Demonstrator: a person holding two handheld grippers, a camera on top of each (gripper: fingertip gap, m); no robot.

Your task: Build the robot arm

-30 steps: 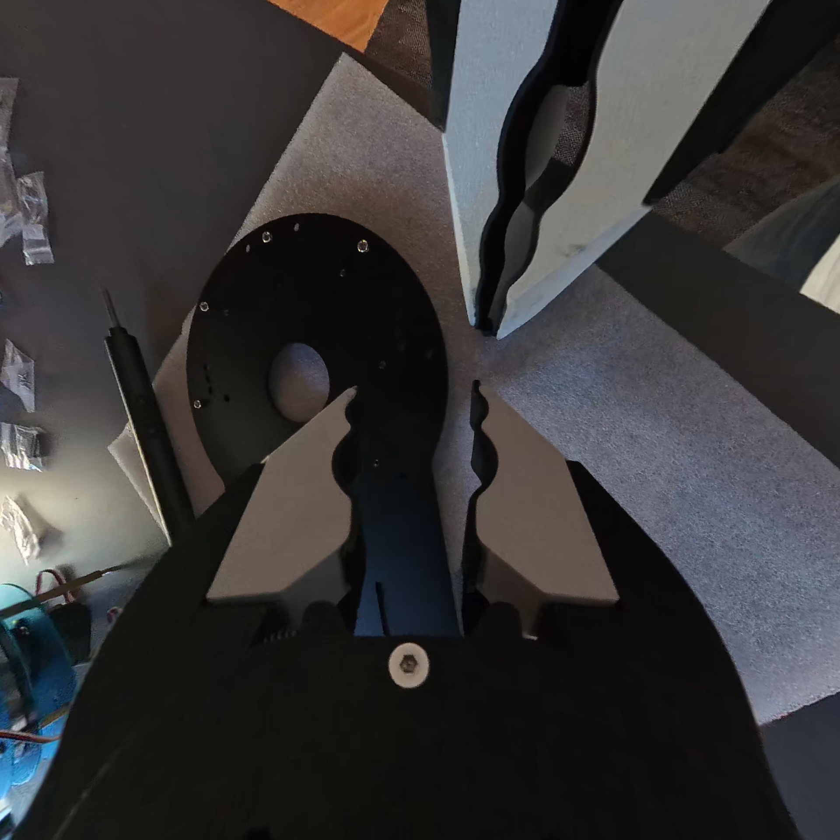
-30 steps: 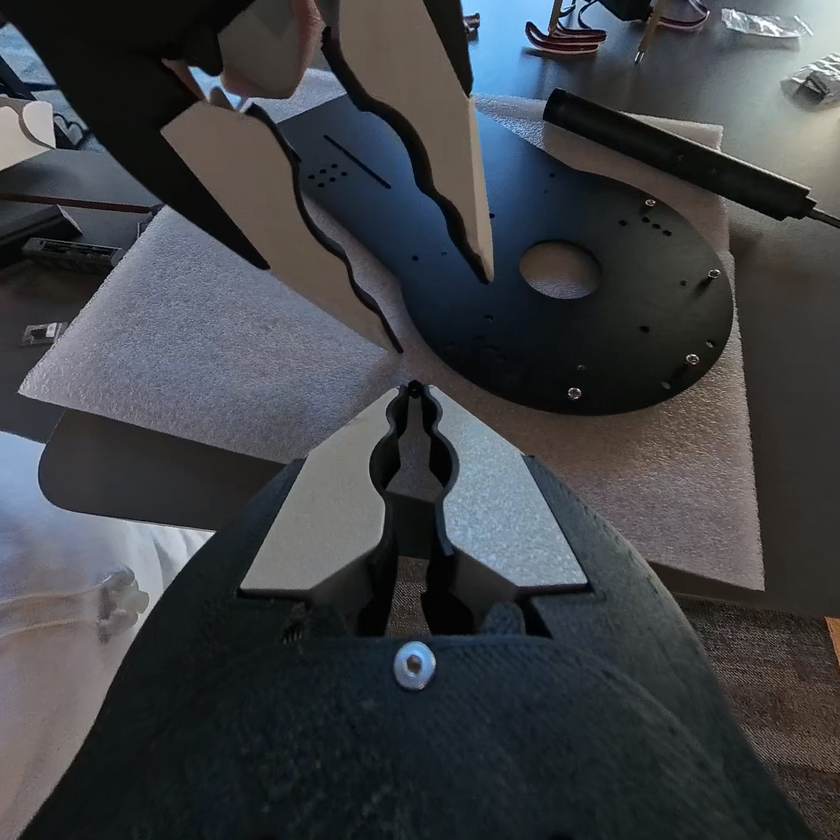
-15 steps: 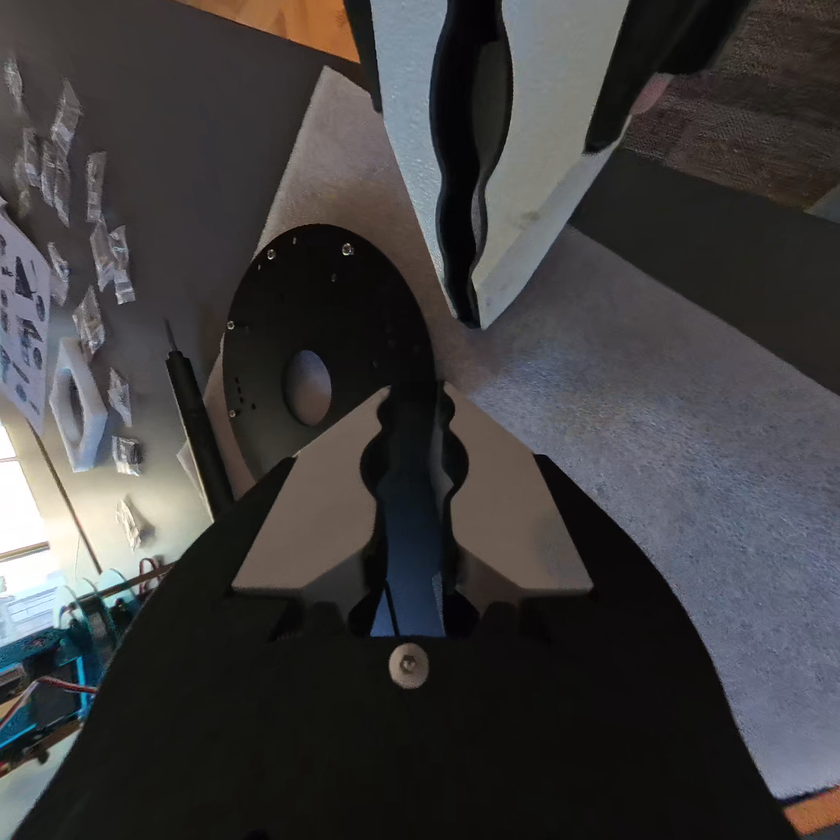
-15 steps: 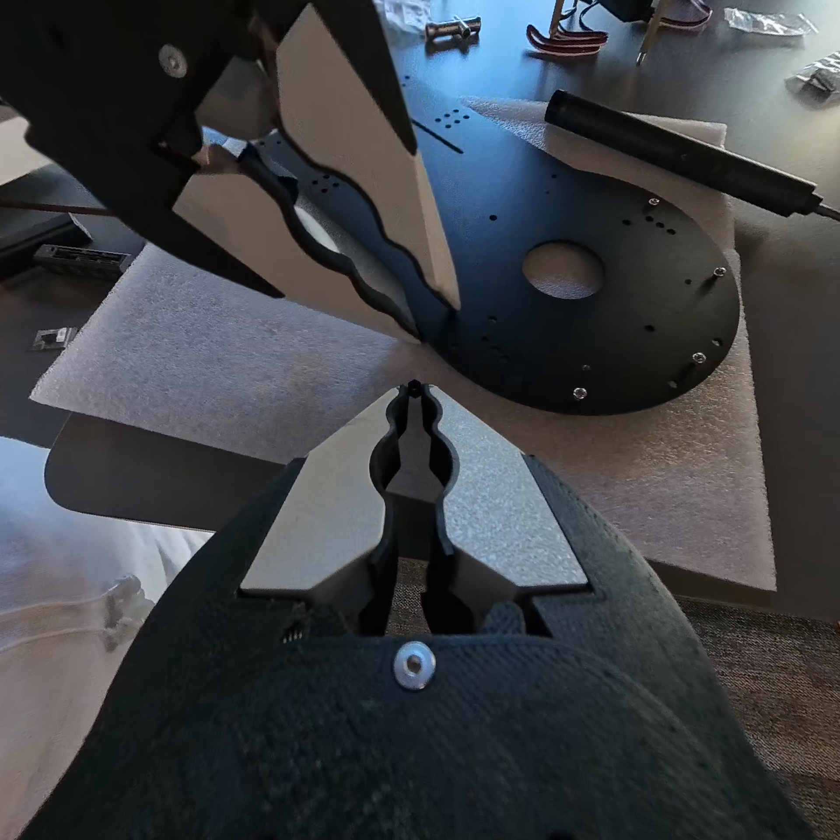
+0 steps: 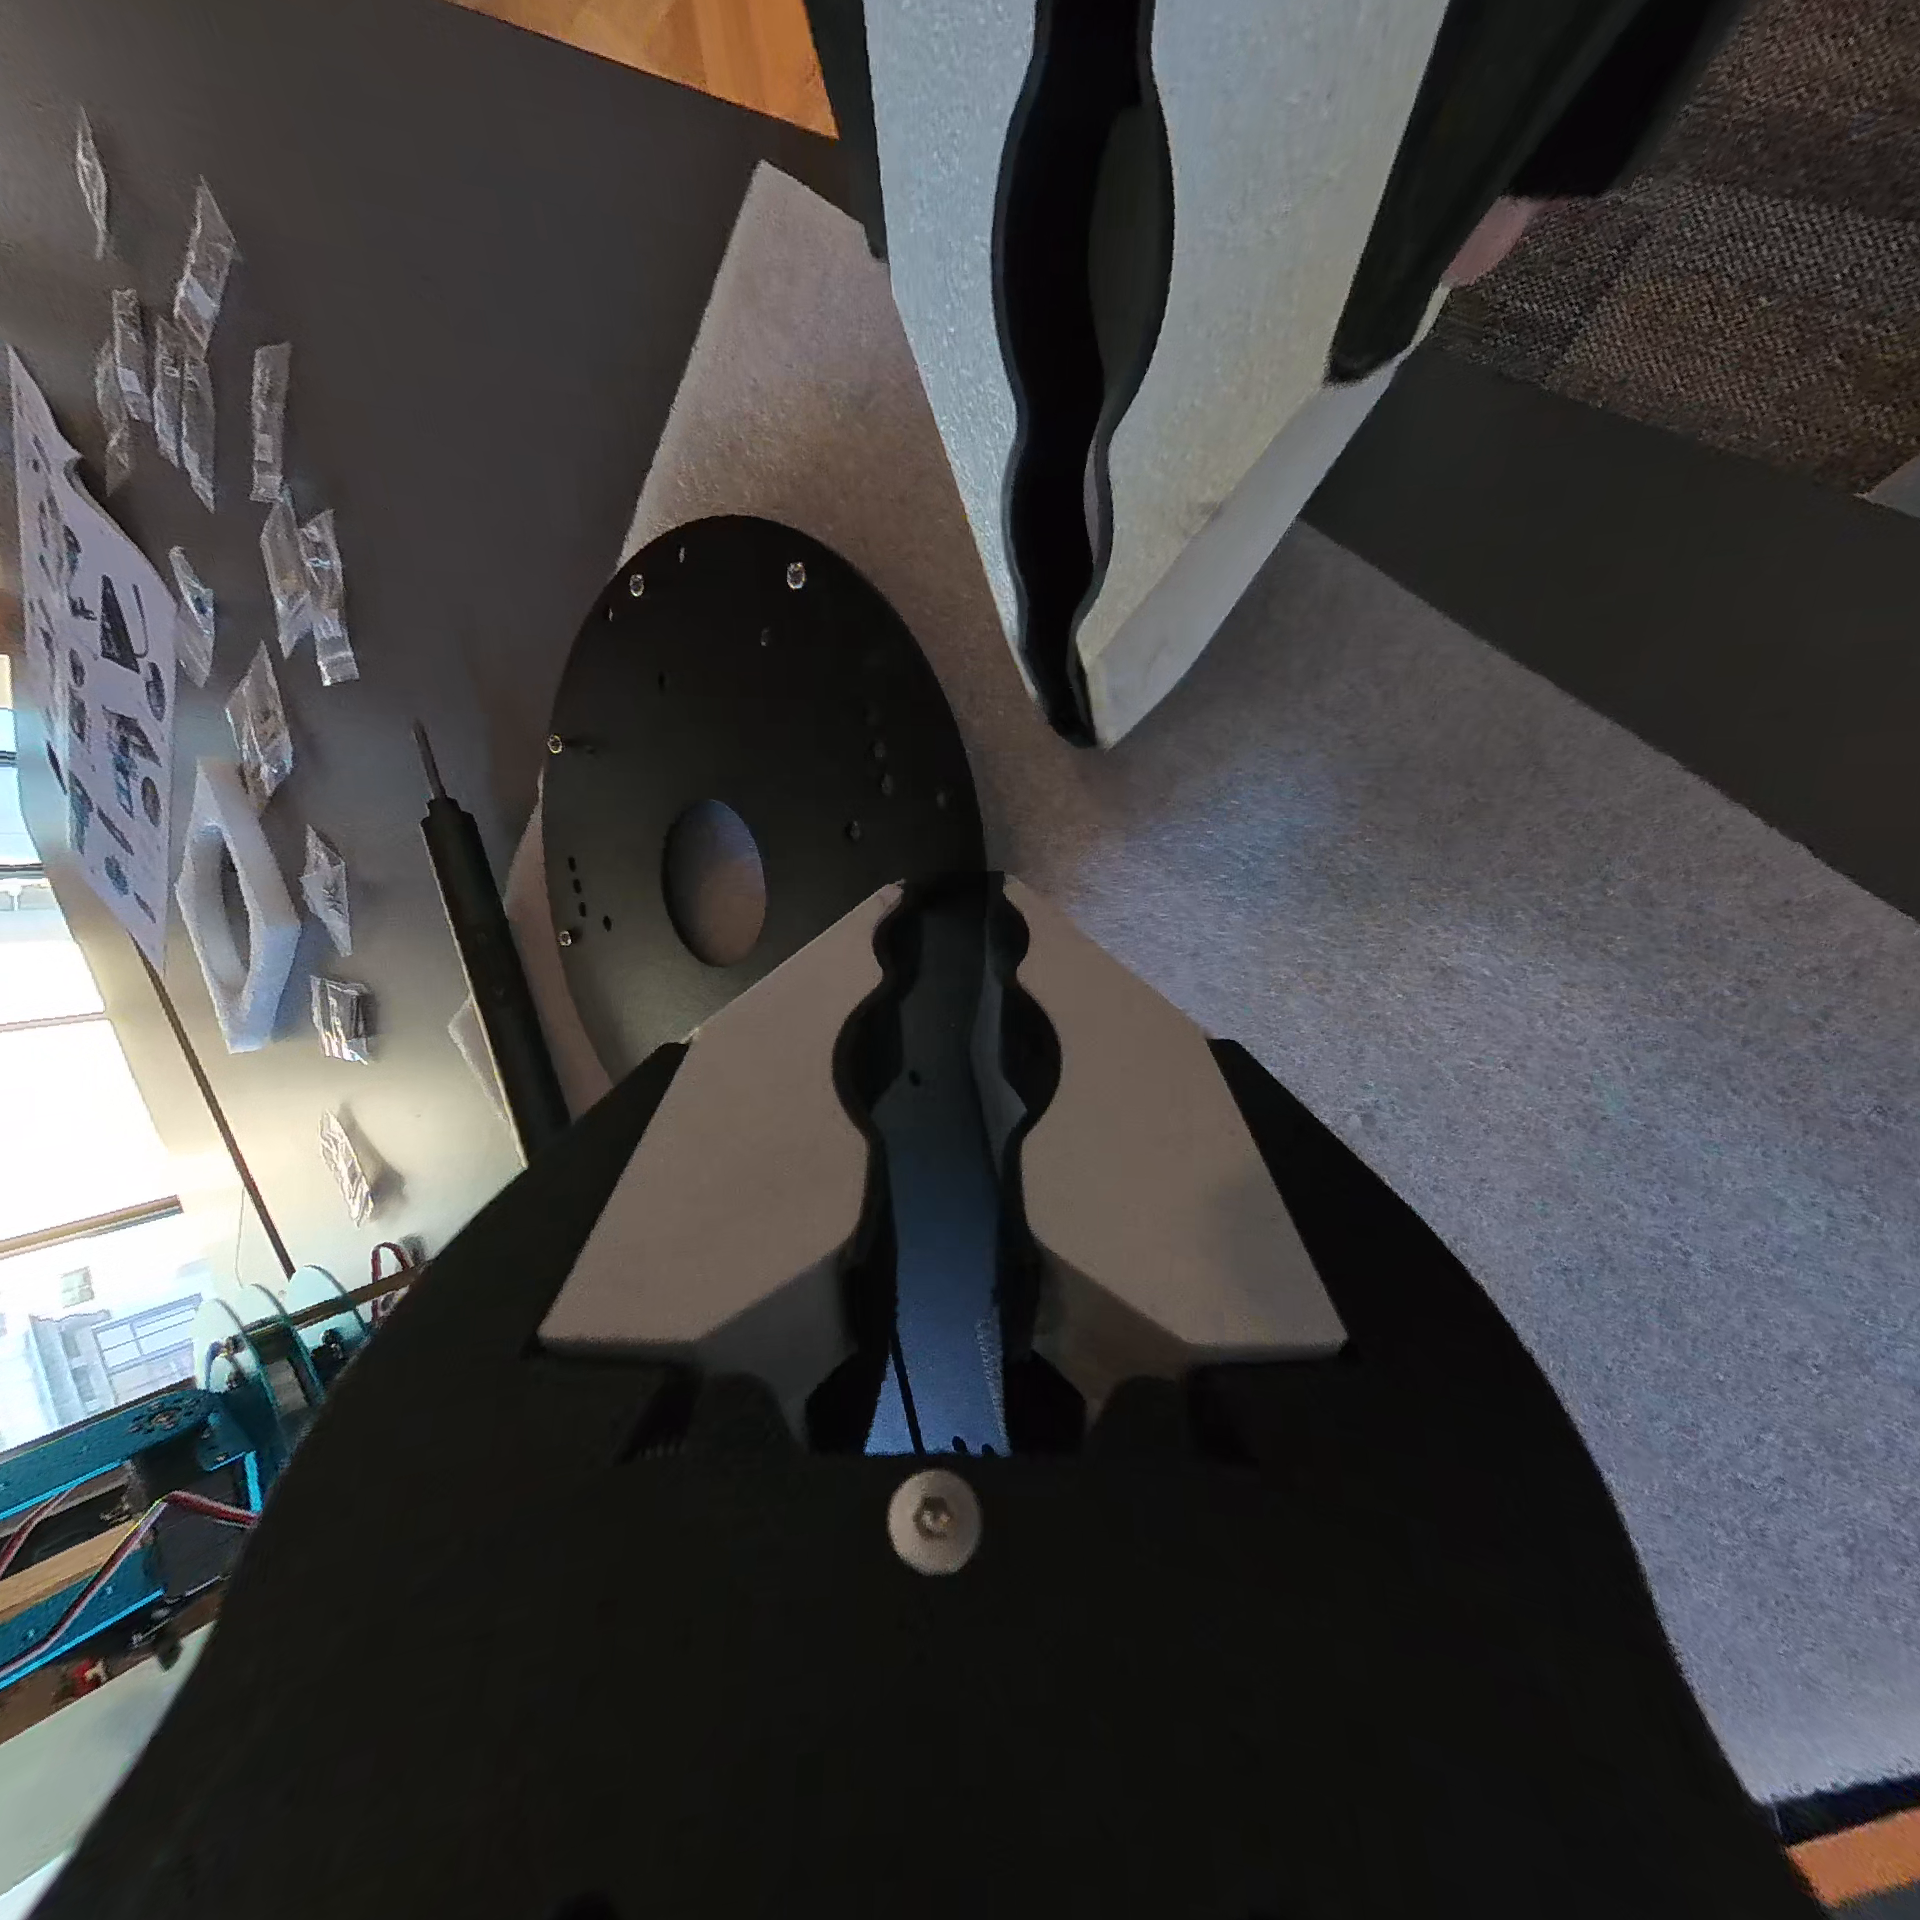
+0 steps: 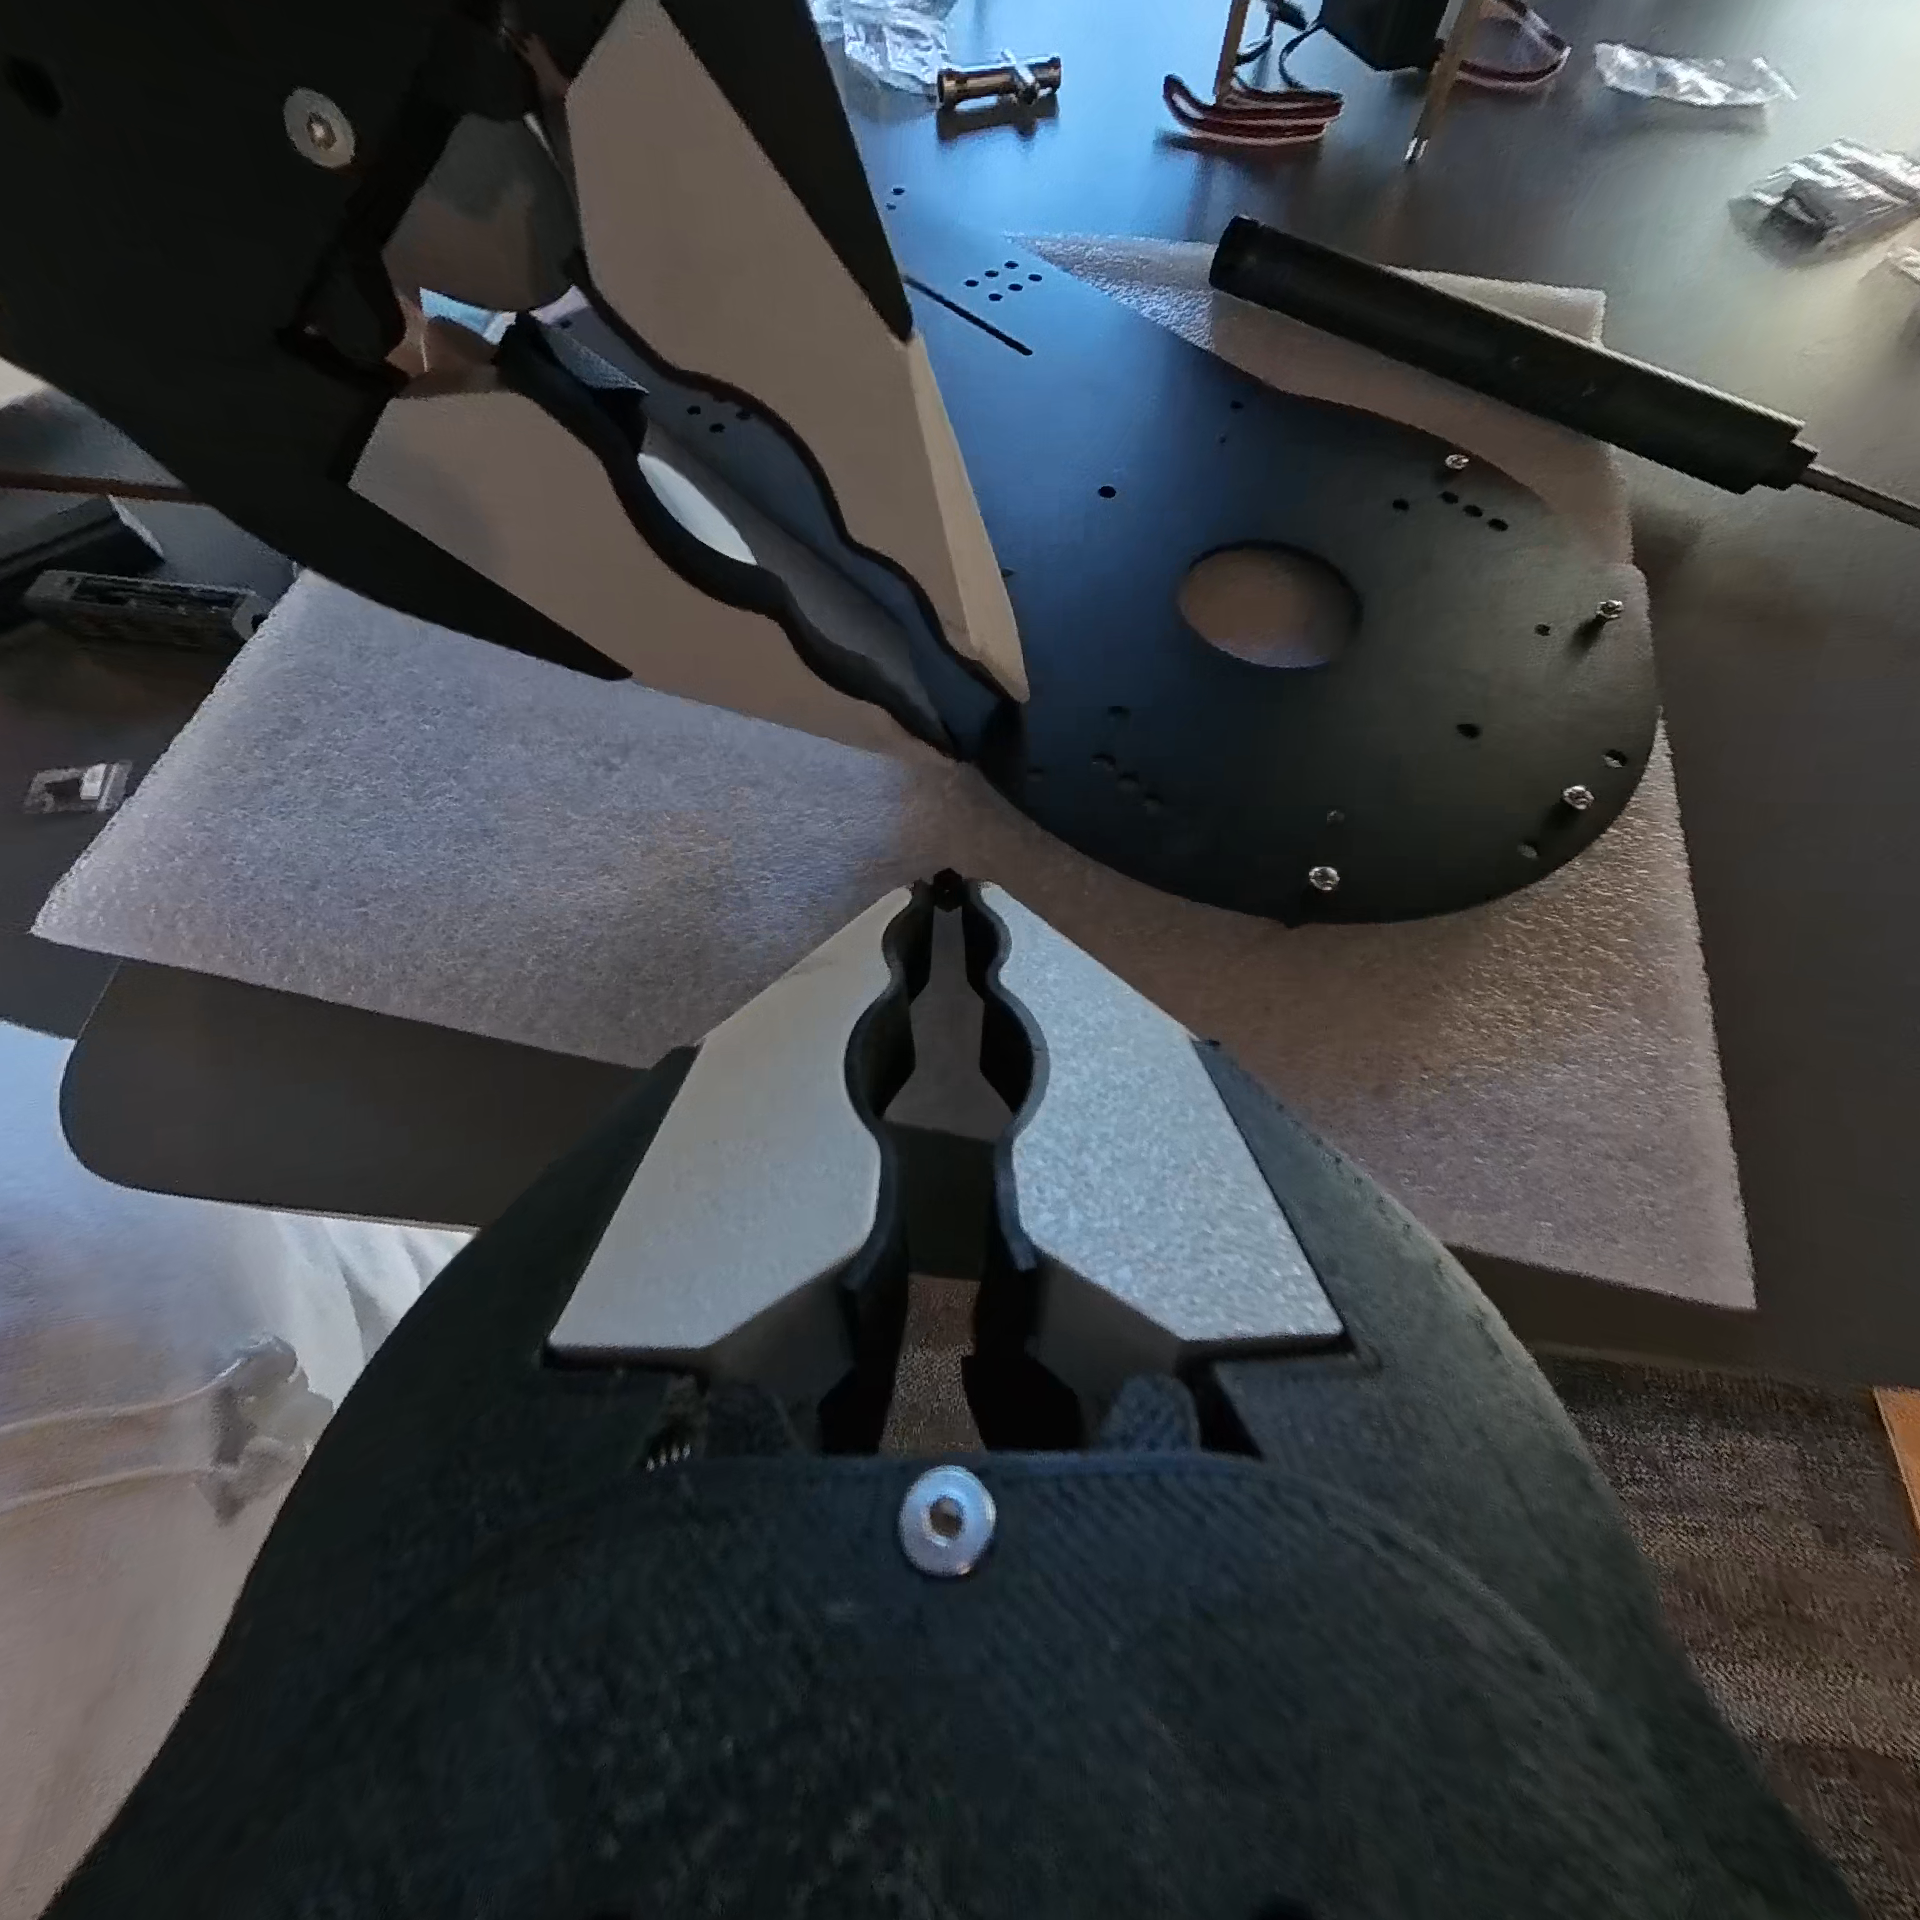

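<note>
L gripper (image 5: 951, 894) was clamped on the edge of the flat black metal plate w/ a round centre hole and small drill holes (image 6: 1299, 623); the plate's narrower part ran back between its fingers, round end pointing away. Plate lay on a white foam sheet (image 5: 1455, 1039) spread over the dark tabletop (image 5: 416, 312).

R gripper (image 6: 943, 888) was pinched tight on a tiny dark item at its tips, too small to identify; it hovered over bare foam near the plate's curved rim, not touching it.

Slim black electric screwdriver (image 6: 1496, 353) lay along the foam's far edge just beside the plate. Clear plastic hardware baggies (image 5: 270, 582), a white foam block w/ cut-out (image 5: 234, 914) and a printed parts sheet (image 5: 94, 665) sat further off; a teal metal frame w/ servo wires (image 5: 114, 1475) at the table's end.

Risks, as I judge them: the grip on the plate was at the edge only, so a lift could let the heavy round end swing or slip out; foam might drag w/ it and nudge the screwdriver. The tiny item could drop and get lost in the foam texture.

Writing: parts sheet had print, too blurred to read; no brand seen anywhere
</note>
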